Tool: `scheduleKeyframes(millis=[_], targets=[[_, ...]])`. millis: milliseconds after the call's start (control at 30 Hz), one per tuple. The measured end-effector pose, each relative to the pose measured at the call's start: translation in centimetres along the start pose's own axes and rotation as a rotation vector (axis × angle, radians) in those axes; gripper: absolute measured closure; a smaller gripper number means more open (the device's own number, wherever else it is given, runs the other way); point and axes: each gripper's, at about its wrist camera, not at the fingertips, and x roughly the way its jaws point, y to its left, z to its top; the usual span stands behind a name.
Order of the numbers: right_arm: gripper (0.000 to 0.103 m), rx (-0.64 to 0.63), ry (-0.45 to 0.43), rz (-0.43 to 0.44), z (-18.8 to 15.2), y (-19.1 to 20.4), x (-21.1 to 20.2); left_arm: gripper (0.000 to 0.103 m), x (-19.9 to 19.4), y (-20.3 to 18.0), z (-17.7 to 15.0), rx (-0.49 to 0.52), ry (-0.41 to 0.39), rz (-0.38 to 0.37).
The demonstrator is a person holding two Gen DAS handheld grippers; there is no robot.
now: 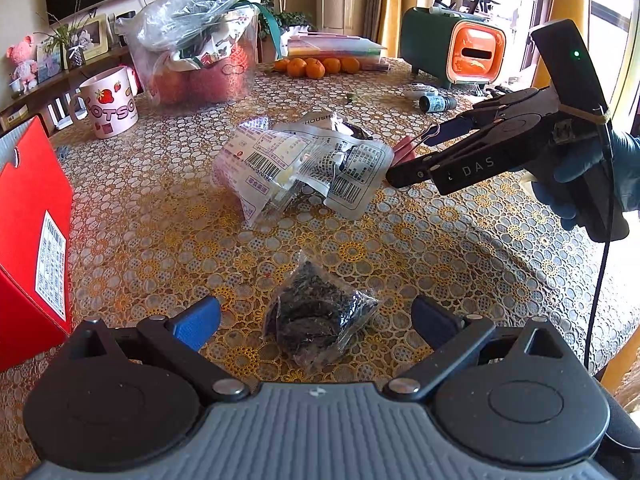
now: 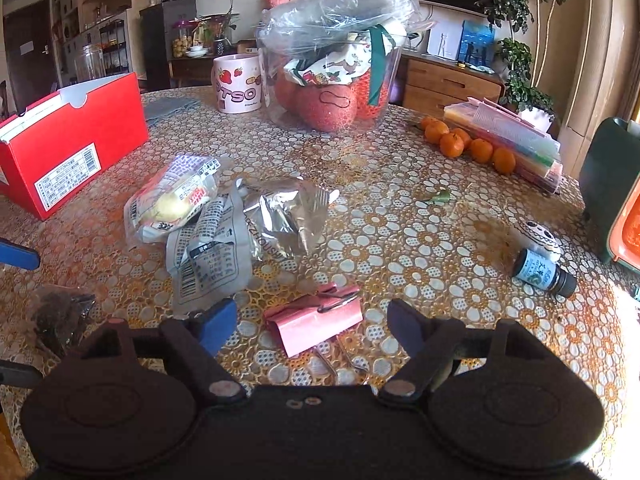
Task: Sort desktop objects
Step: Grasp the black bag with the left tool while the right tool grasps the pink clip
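A small clear packet of dark bits (image 1: 316, 316) lies on the lace-patterned tablecloth between the blue fingertips of my left gripper (image 1: 316, 322), which stands open and does not touch it. A pink binder clip (image 2: 316, 320) lies between the fingertips of my right gripper (image 2: 311, 322); those jaws stand wide apart, with a gap on each side of the clip. In the left wrist view the right gripper (image 1: 416, 156) comes in from the right, held by a gloved hand, low over the clip (image 1: 404, 148). The dark packet (image 2: 60, 316) shows at the left of the right wrist view.
A pile of crumpled food wrappers (image 1: 304, 164) lies mid-table. A red box (image 1: 32, 220) stands left, a strawberry mug (image 1: 110, 102) and a clear bag of red fruit (image 1: 200, 52) behind. Oranges (image 1: 316, 66), a small bottle (image 2: 544, 274) and a green-orange appliance (image 1: 456, 48) stand on the right.
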Motion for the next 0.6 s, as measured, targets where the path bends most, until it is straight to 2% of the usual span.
scheduleKeyframes(millis=[333,567,600], targets=[[0.031,-0.034,0.006,0.050,-0.3,-0.6,1.3,0.002,1.4,0.0,0.0,-0.007,0.031,-0.008],[0.039,-0.043,0.003,0.056,0.0,-0.3,1.5,0.011,1.8,0.1,-0.1,-0.006,0.041,-0.004],[0.043,-0.042,0.003,0.056,0.0,-0.2,1.5,0.012,1.8,0.1,-0.1,-0.007,0.041,-0.006]])
